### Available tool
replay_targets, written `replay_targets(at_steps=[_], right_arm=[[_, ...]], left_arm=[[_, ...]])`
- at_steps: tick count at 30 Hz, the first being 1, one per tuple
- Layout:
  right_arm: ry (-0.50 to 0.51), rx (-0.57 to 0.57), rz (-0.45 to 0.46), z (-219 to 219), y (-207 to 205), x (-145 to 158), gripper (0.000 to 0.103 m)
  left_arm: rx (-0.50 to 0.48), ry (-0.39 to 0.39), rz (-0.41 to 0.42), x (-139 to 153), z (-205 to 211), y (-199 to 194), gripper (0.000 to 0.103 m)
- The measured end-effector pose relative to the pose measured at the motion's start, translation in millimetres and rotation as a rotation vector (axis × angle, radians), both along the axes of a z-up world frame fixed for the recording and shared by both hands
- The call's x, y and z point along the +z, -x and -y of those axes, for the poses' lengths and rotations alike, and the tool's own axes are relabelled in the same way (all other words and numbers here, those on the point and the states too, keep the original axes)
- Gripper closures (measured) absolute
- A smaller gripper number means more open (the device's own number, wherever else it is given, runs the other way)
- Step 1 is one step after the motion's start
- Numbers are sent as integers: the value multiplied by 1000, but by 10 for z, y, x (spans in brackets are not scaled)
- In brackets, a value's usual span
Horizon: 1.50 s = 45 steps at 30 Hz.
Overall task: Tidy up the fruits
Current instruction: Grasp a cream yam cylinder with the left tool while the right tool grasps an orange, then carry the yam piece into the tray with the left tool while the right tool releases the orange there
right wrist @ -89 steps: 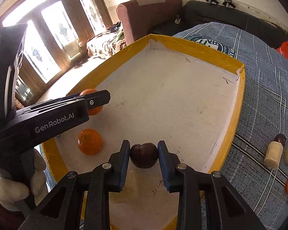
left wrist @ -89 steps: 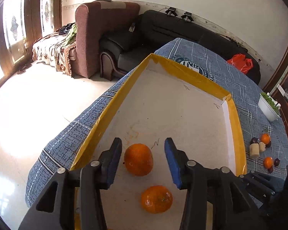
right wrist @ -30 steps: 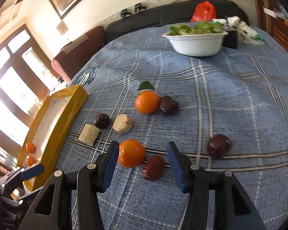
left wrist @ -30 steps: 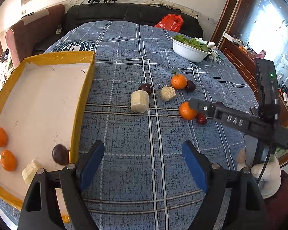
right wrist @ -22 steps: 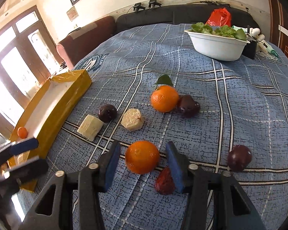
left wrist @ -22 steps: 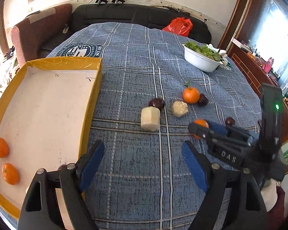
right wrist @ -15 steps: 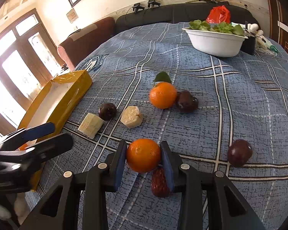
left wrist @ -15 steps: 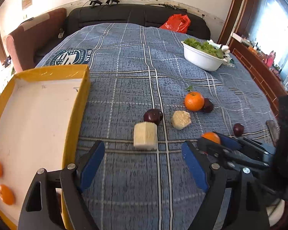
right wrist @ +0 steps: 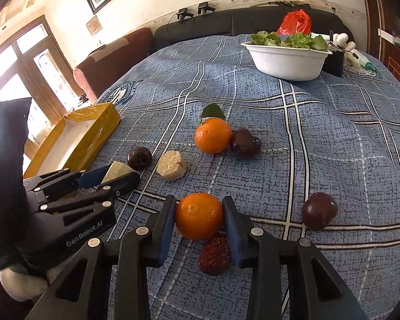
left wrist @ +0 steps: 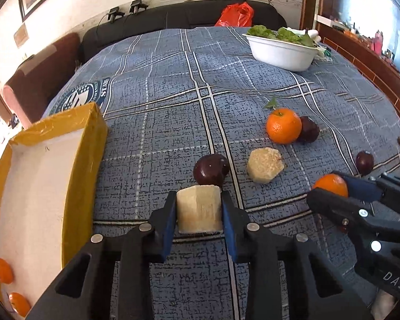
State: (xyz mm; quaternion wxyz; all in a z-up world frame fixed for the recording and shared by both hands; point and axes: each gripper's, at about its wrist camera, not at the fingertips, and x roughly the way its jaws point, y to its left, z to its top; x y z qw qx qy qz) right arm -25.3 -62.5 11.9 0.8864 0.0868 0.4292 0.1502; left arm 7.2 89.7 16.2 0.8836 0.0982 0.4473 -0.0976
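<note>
Left wrist view: my right gripper hides most of its orange. Left gripper jaws clench the pale chunk; right jaws grip the orange, both low over the blue cloth.

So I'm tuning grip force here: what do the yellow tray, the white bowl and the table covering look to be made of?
The yellow tray looks like cardboard wrapped in glossy yellow tape, wrinkled at the corners, with a matte white floor. The white bowl looks like smooth, matte plastic or foam; I can't tell which. The table covering is woven blue plaid fabric, rippled in places.
</note>
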Motion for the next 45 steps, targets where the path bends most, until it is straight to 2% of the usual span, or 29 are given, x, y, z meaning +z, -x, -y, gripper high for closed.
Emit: replay_targets(at_steps=[14, 22, 27, 32, 37, 45], right_arm=[[27, -20, 65, -1, 35, 66, 64], [13, -45, 77, 45, 57, 73, 64], [52, -53, 89, -18, 96, 117, 64], [55, -12, 119, -284, 281, 335, 64], [71, 90, 154, -745, 426, 542, 64], [80, 227, 169, -1403, 562, 639, 63]], left_arm=[[96, 41, 105, 481, -298, 445, 73], [208, 85, 136, 592, -746, 756, 72], [265, 105, 153, 627, -1055, 918, 72], [315, 134, 157, 614, -1326, 987, 72], [337, 165, 161, 621, -1523, 1068, 72], [409, 216, 173, 618, -1924, 1166, 72]])
